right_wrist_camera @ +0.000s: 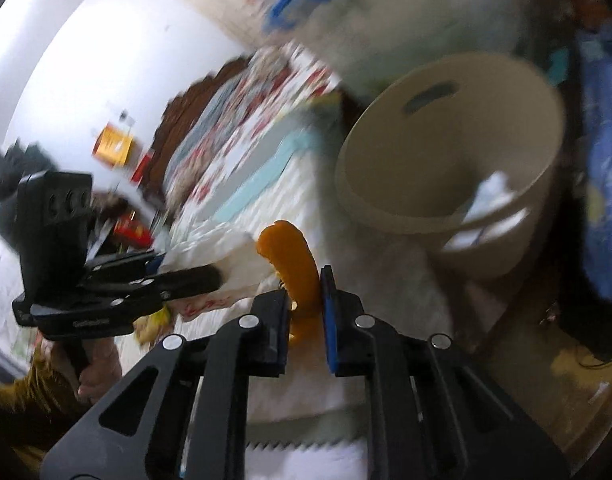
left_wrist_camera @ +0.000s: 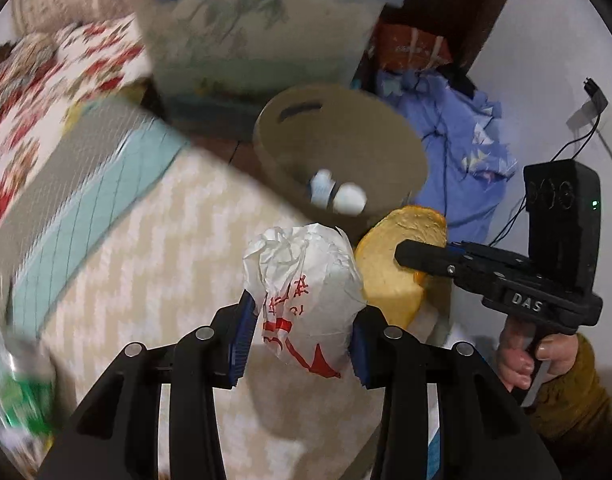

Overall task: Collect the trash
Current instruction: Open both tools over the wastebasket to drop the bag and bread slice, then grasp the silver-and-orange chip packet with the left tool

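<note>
A bed covered in a cream zigzag-patterned quilt (left_wrist_camera: 153,240) fills the lower part of both views. Toward its far edge lie a folded grey and pale turquoise blanket (left_wrist_camera: 89,200) and a red-and-white floral patchwork quilt (left_wrist_camera: 37,92). Past the bed's end stands a large translucent plastic storage tub with blue handles (left_wrist_camera: 249,36) (its contents are blurred). A plain white wall (right_wrist_camera: 117,52) rises behind a dark carved wooden headboard (right_wrist_camera: 193,116). Crumpled blue bedding (left_wrist_camera: 462,152) lies beside a white wall (left_wrist_camera: 562,40).

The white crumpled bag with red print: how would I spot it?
Find the round beige plastic bin beside the bed. Just before it, the left gripper pinches the crumpled white plastic bag with red lettering; its neighbour is a plain orange peel.
</note>
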`<state>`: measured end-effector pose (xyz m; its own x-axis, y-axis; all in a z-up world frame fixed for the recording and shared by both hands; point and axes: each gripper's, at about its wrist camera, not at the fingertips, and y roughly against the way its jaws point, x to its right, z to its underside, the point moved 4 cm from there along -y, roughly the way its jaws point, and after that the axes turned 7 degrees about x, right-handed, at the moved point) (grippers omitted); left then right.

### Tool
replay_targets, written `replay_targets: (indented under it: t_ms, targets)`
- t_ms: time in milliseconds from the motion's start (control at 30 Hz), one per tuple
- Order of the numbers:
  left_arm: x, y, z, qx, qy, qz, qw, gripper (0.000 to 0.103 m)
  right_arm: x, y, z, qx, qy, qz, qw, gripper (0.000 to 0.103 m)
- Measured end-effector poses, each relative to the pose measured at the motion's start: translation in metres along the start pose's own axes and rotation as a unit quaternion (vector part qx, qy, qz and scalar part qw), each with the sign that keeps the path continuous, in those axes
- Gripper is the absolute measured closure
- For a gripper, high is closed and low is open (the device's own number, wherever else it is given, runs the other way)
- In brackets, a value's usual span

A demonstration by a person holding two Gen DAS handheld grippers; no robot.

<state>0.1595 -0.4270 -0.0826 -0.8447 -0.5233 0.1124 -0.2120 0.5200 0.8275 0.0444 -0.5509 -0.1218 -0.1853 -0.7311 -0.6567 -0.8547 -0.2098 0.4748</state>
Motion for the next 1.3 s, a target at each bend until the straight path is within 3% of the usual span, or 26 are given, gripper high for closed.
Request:
replay_targets:
  t_ms: [100, 133, 167, 200, 233, 267, 300, 467, 667, 800, 900, 1133, 1300]
  targets:
    - [0.017, -0.02, -0.047, 0.009, -0.008, 0.014, 0.9998, 0.057, 0.02, 0.01, -0.033, 0.05, -0.009, 0.041, 0.998, 0.086]
    - [0.022, -0.03, -0.061, 0.009, -0.006, 0.019, 0.9998, 0.051, 0.028, 0.01, -0.044, 0.064, -0.012, 0.058, 0.996, 0.083]
    - [0.025, -0.036, -0.07, 0.01, -0.004, 0.019, 0.9998, 0.035, 0.032, 0.008, -0.05, 0.07, -0.014, 0.072, 0.995, 0.082]
    - [0.028, -0.047, -0.082, 0.013, -0.001, 0.013, 0.9998, 0.027, 0.04, 0.004, -0.058, 0.069, -0.02, 0.091, 0.993, 0.069]
    - [0.029, -0.053, -0.088, 0.014, -0.001, 0.008, 0.9999, 0.027, 0.048, 0.0, -0.063, 0.066, -0.031, 0.099, 0.992, 0.054]
    - [0.03, -0.06, -0.094, 0.013, 0.0, -0.002, 0.9999, 0.027, 0.051, 0.001, -0.065, 0.072, -0.041, 0.1, 0.992, 0.021]
    - [0.028, -0.065, -0.098, 0.011, 0.01, -0.006, 0.9999, 0.027, 0.054, 0.006, -0.067, 0.091, -0.05, 0.103, 0.989, 0.019]
    - [0.02, -0.044, -0.089, 0.027, 0.034, 0.016, 0.9989, 0.027, 0.038, 0.029, -0.066, 0.123, -0.028, 0.096, 0.987, 0.022]
    - [0.003, 0.03, -0.037, 0.06, 0.024, 0.038, 0.9972, 0.027, 0.0, 0.042, -0.045, 0.122, 0.0, 0.069, 0.99, 0.021]
    - [-0.032, 0.089, 0.015, 0.088, 0.037, 0.017, 0.9953, 0.027, -0.032, 0.032, -0.012, 0.079, 0.005, 0.027, 0.996, 0.021]
    - [-0.073, 0.132, 0.067, 0.107, 0.092, -0.007, 0.99, 0.028, -0.059, 0.013, 0.017, 0.035, 0.011, -0.013, 0.999, 0.023]
    - [-0.131, 0.179, 0.17, 0.112, 0.198, -0.041, 0.9729, 0.029, -0.129, -0.037, 0.087, -0.066, 0.05, -0.075, 0.994, 0.051]
    - [-0.136, 0.177, 0.209, 0.103, 0.223, -0.019, 0.9691, 0.029, -0.163, -0.061, 0.13, -0.122, 0.07, -0.087, 0.986, 0.063]
